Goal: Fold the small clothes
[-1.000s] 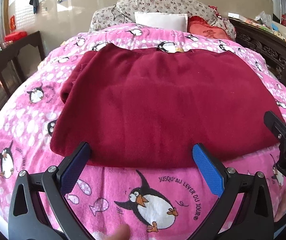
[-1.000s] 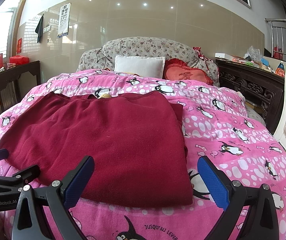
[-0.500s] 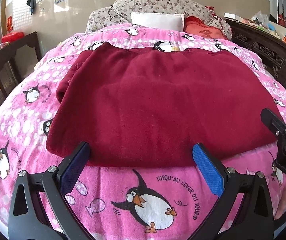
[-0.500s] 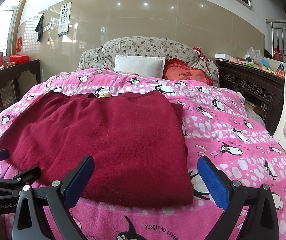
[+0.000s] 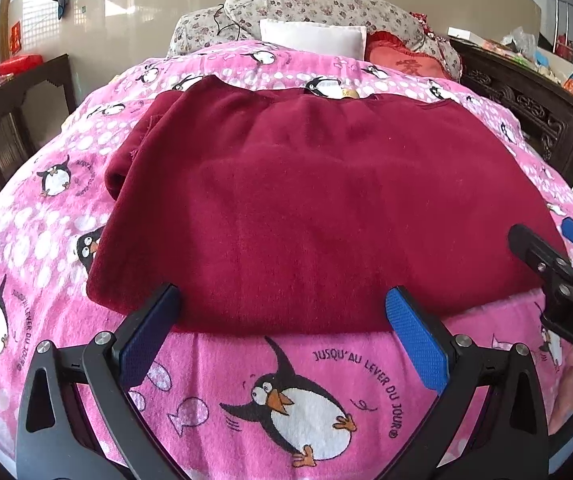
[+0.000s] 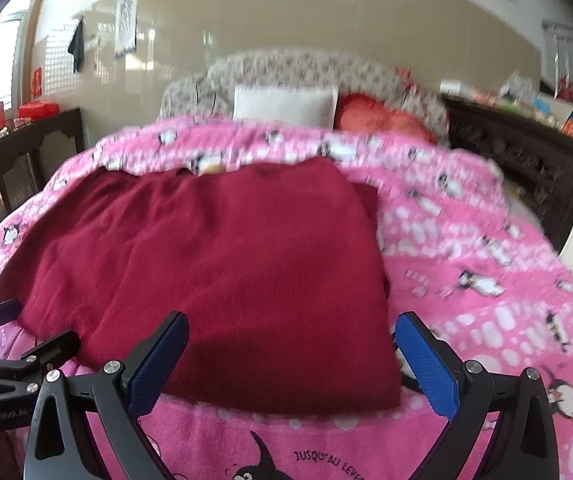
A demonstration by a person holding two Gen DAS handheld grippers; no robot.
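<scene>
A dark red garment (image 5: 326, 208) lies spread flat on a bed covered by a pink blanket (image 5: 46, 216) printed with cartoon penguins and white spots. The garment is partly folded: a doubled layer shows along its left edge, and a strip of a lower layer peeks out along its right edge in the right wrist view.

The left gripper (image 5: 286, 336) hovers at the near edge of the garment, its jaws spread wide with nothing between them. Its blue finger pads (image 5: 416, 340) sit on either side of the hem, just above the blanket.

The right gripper (image 6: 290, 360) is also at the near edge, further to the right, jaws wide open and empty. Its right finger hangs over the garment's near right corner and the bare blanket beside it. This view is slightly blurred.

Each gripper shows at the edge of the other's view, side by side and apart.

At the head of the bed a white pillow (image 5: 312, 36) leans beside a red cushion (image 5: 406, 64), in front of a floral bolster (image 5: 318, 4). Dark wooden furniture (image 5: 526, 104) stands to the right of the bed.
</scene>
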